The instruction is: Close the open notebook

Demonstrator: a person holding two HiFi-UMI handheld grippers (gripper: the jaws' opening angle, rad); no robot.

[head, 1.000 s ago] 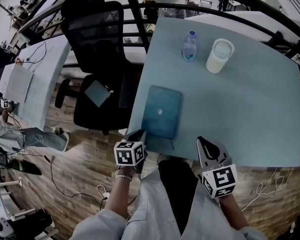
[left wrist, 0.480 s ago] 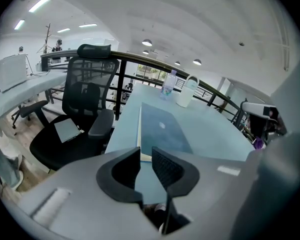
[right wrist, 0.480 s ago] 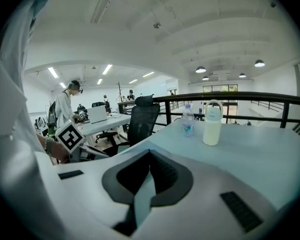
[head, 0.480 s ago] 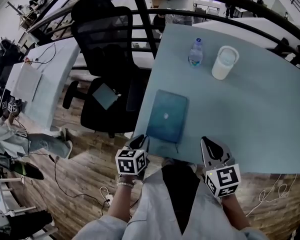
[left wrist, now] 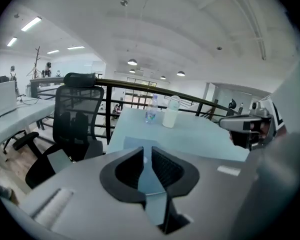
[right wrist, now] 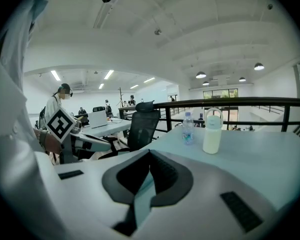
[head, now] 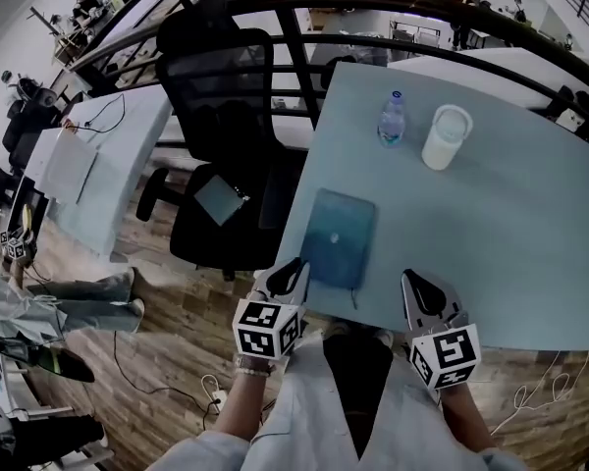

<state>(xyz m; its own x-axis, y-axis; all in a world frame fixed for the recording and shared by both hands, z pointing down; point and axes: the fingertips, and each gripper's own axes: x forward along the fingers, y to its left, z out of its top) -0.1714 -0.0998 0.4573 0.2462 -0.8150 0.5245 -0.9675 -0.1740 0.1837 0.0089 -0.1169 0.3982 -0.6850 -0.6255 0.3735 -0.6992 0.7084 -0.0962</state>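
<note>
Notebook (head: 339,238) lies shut and flat by the table's (head: 510,234) near edge. Left gripper (head: 293,269) hovers at its seven o'clock, jaws a crack apart, nothing between. Right gripper (head: 419,285) sits at four o'clock, jaws pressed together, empty.

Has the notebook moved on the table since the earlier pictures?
No. The notebook lies shut by the table's near left edge, just as far from the bottle; only the view shifted.
</note>
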